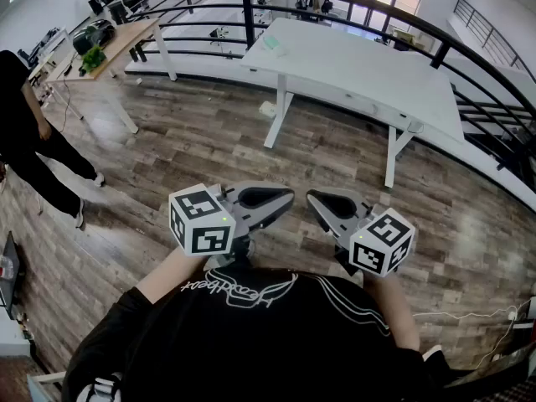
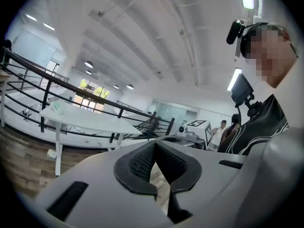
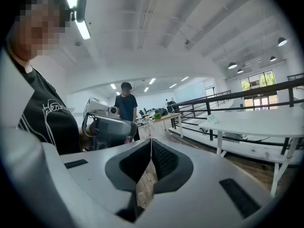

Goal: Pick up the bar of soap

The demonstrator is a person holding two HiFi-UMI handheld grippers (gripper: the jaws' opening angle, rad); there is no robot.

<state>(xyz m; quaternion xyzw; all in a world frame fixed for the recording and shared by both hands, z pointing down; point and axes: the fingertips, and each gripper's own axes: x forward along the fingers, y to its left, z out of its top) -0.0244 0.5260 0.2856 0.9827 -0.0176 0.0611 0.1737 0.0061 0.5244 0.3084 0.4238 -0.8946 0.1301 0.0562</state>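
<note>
A small pale green object (image 1: 274,47) lies on the far left part of the white table (image 1: 368,74); whether it is the soap I cannot tell. It also shows in the left gripper view as a green object (image 2: 57,107) and in the right gripper view as a green object (image 3: 208,119). Both grippers are held close to the person's chest, well away from the table. My left gripper (image 1: 289,196) is shut with nothing between its pads (image 2: 142,163). My right gripper (image 1: 311,198) is shut and empty too, pads (image 3: 161,159) touching at the tips.
A black curved railing (image 1: 251,7) runs behind the table. A wooden desk (image 1: 113,44) with gear stands at the back left. A person in black (image 1: 25,141) stands at the left. A small white item (image 1: 268,109) lies on the wood floor; a cable (image 1: 477,316) trails at right.
</note>
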